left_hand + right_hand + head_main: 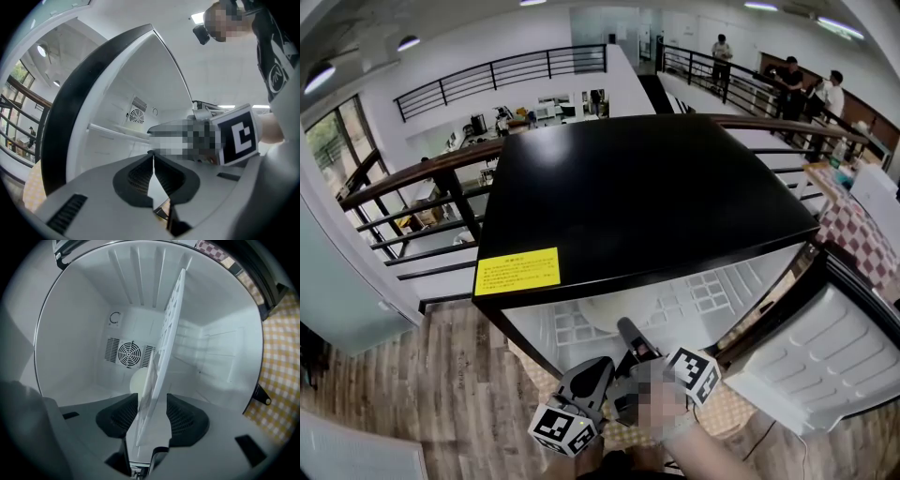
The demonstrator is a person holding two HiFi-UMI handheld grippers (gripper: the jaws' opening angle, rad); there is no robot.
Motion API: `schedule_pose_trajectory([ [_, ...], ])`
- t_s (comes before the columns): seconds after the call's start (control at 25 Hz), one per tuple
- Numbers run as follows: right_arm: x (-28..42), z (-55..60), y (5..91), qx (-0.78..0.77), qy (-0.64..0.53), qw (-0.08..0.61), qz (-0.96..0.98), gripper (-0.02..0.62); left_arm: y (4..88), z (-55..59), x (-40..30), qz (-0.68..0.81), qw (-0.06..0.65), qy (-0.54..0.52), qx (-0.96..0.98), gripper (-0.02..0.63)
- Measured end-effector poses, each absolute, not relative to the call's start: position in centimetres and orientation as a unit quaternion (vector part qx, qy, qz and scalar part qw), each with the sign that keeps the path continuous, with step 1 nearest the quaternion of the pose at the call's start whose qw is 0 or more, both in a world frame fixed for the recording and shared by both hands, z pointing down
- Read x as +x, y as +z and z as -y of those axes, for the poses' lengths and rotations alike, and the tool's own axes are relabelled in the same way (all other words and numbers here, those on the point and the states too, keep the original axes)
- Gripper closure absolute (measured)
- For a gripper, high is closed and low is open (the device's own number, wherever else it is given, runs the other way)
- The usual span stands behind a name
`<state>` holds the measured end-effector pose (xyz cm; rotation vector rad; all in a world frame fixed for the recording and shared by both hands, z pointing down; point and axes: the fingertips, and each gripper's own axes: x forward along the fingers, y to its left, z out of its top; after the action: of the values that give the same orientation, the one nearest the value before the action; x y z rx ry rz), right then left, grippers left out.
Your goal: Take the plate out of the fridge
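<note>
What matters for the coming move is where the plate (pixel 137 380) lies from the right gripper (pixel 152 399). It shows as a pale round patch ahead of the jaws and well beyond them, deep in the fridge (pixel 637 187) near the fan (pixel 129 354) on the back wall, and the shelf (pixel 171 324) hides most of it. That white grid shelf runs edge-on through the gap between the right jaws. They stand wide apart with neither pad pressing on it, though it passes closer to the pad at the view's left, and the plate peeks out on that same side. The shelf looks nearly upright in the right gripper view, so the gripper is probably rolled onto its side, with one jaw facing each side of the shelf. The plate seems to lie flat on the shelf, so its rim rather than its broad face is toward the jaws. A straight reach forward along the shelf, kept to the plate's side, should bring that rim between the pads. The right gripper is plainly the nearer one: in the head view its nose is at the fridge's mouth, beside the open door (pixel 825 347). The left gripper (pixel 153 159) sits back and to one side, outside the opening, its jaws together at the tips with nothing between them.
</note>
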<state>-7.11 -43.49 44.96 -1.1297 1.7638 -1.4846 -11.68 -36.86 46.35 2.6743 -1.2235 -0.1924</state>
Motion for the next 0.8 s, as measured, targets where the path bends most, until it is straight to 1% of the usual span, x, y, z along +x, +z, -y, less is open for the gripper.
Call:
schedule_pose_trajectory([
  [0.24, -7.2, 44.0, 45.2, -0.428, -0.572, 0.279, -0.642, 0.420, 46.4, 36.7, -12.1, 0.419, 0.104, -0.075, 0.899, 0.591],
  [0.44, -6.6, 43.3, 44.8, -0.425, -0.574, 0.289, -0.638, 0.466, 46.8, 36.3, -11.4, 0.407, 0.104, -0.063, 0.905, 0.591],
  [0.8, -6.2, 41.9, 44.7, -0.412, -0.590, 0.293, -0.630, 0.491, 46.7, 36.1, -10.5, 0.397, 0.105, -0.062, 0.910, 0.591],
])
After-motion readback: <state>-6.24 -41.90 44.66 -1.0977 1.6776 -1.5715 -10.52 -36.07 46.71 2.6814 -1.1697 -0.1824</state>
